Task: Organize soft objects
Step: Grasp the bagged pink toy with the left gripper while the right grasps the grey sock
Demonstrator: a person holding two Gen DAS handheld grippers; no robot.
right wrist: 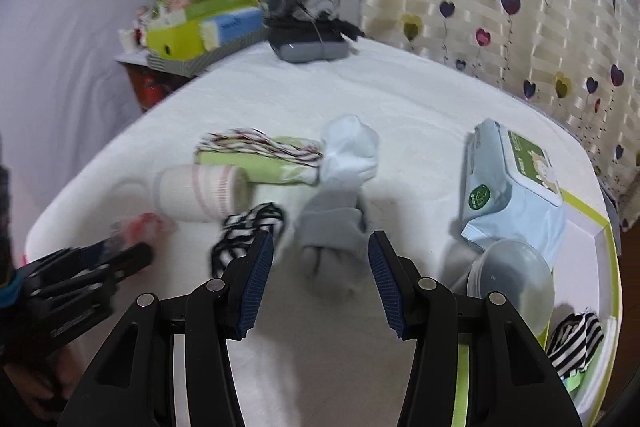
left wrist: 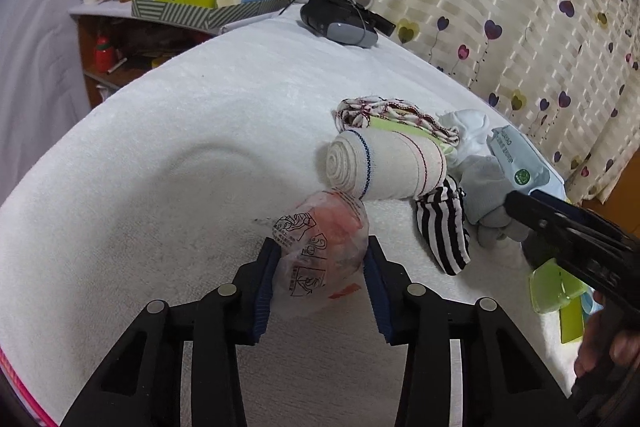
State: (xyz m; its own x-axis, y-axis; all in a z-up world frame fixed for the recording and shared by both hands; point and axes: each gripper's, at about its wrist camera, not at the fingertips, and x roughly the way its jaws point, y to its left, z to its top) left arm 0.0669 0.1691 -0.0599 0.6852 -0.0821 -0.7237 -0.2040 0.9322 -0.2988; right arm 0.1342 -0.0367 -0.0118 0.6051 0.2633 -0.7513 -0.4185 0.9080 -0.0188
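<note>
The left tool (left wrist: 320,259) is reaching down over the white-covered worktop (left wrist: 180,147), and a small clear plastic bag (left wrist: 320,247) with something pinkish-red inside is lying between its two blue pads, which are sitting against the bag's sides in a grip, jaws about half apart. Just beyond the bag, a rolled bandage (left wrist: 384,163) is lying on its side, touching the bag's far edge. To the right of the bandage a black-and-white striped sock (left wrist: 440,227) is lying flat, with a grey sock (right wrist: 328,223) and a white sock (right wrist: 352,147) beside it. The right tool (right wrist: 320,259) is hovering with its jaws wide apart and nothing pressed between the pads; the grey sock is lying just ahead of its tips, its near end reaching into the gap. A pale blue pack of wipes (right wrist: 508,195) is resting to the right, partly over a clear plastic lid (right wrist: 512,275). A folded patterned cloth (left wrist: 384,115) is lying behind the bandage
</note>
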